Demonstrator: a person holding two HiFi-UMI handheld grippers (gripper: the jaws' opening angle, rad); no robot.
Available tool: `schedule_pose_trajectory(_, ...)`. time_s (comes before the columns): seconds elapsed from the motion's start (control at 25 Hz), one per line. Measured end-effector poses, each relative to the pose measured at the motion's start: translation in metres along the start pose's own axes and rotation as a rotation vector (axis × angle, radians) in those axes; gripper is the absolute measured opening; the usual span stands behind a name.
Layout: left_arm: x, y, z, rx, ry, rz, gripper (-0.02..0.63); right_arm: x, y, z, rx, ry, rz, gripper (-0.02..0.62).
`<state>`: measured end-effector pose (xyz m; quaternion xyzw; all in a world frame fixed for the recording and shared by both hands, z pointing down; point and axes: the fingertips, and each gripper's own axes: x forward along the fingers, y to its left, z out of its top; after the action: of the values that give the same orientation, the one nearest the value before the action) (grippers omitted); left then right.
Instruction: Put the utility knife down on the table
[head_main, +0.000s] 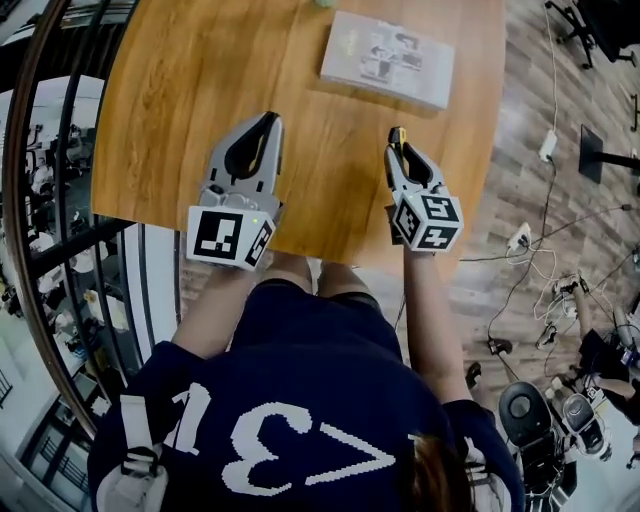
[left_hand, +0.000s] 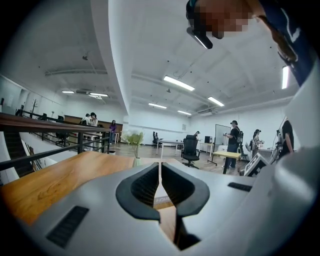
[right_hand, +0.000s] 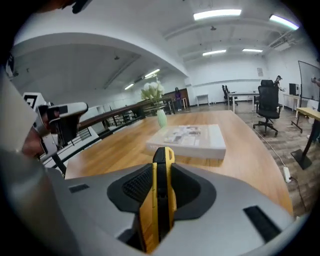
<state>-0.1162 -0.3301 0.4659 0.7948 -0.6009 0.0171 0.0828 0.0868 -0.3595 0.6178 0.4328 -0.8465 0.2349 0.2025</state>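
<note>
Utility knife – yellow and black – is clamped in the right claw over the near edge of the worktop, not yet set down. Left claw, further left, is pinched together on nothing – the placing itself seems left to do

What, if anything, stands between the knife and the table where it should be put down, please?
Nothing visible does. The right claw holds the knife over a bare part of the table. The box lies farther ahead, and the left claw is off to the side.
</note>
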Motion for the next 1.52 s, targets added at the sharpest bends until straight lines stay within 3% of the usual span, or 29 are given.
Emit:
schedule_pose_trajectory(0.28,-0.002,0.006,-0.021,-0.014,0.048,0.016,0.028,0.033,-0.013,-0.053,-0.004,0.189,-0.063,0.126)
schedule_pose_trajectory(0.52,-0.007,0.005,-0.018,-0.006,0.041,0.015,0.028,0.037,-0.015,-0.054,-0.005,0.215,-0.066,0.141)
schedule_pose_trajectory(0.6,-0.005,0.004,-0.013,0.001,0.032,0.013,0.028,0.032,-0.017,-0.037,-0.003,0.159,-0.069,0.137)
schedule_pose_trajectory(0.76,-0.002,0.001,0.007,0.021,-0.001,0.003,0.028,0.005,-0.014,0.029,-0.063,-0.025,-0.084,0.046)
schedule_pose_trajectory(0.92,-0.009,-0.013,0.055,0.063,-0.055,-0.034,0.028,-0.061,0.019,0.126,-0.200,-0.269,-0.077,0.029)
schedule_pose_trajectory(1.12,-0.026,-0.022,0.115,0.110,-0.124,-0.023,0.028,-0.151,0.046,0.215,-0.191,-0.529,-0.059,0.028)
schedule_pose_trajectory(1.32,-0.029,-0.027,0.157,0.143,-0.193,-0.007,0.028,-0.207,0.049,0.263,-0.176,-0.689,-0.043,0.028)
schedule_pose_trajectory(1.52,-0.028,-0.033,0.169,0.157,-0.207,-0.017,0.028,-0.242,0.057,0.281,-0.185,-0.794,-0.040,0.028)
